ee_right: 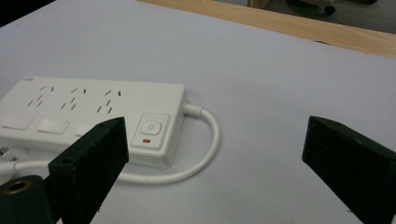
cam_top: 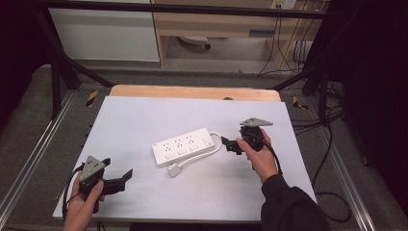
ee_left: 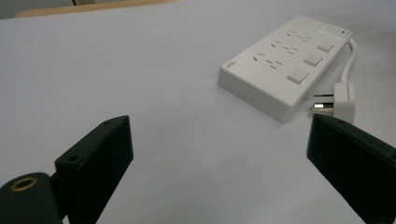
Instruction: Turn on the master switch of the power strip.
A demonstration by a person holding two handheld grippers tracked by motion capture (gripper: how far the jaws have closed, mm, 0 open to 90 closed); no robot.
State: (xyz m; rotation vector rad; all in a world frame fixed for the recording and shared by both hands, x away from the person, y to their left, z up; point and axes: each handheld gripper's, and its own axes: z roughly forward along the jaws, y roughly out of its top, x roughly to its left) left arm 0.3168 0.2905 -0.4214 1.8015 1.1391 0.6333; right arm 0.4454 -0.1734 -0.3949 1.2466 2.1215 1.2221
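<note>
The table (cam_top: 144, 192) is the biggest thing in sight, a pale sheet laid over a wooden top whose far edge shows as a tan strip. Near its middle lies a white power strip (cam_top: 183, 145), set at a slant, flat on the sheet. It has three groups of sockets with a row of three square switches along its near side, and at the end nearest the right gripper a main button with a small red mark below it. From that end a white cord (cam_top: 215, 144) curves out in a loop and runs back along the near side of the strip, ending in a white plug (cam_top: 174, 170) that rests on the table just beside the strip's near edge, its metal pins bare.

The right gripper (cam_top: 231, 144) is held in the person's right hand (cam_top: 262, 156), near the button end of the strip and apart from it. Its fingers (ee_right: 88, 163) stand wide apart and hold nothing.

The left gripper (cam_top: 126, 175) is held in the left hand (cam_top: 84, 207) at the near left of the table, well apart from the strip and aimed towards it. Its fingers (ee_left: 95, 158) also stand wide apart with nothing between them.
</note>
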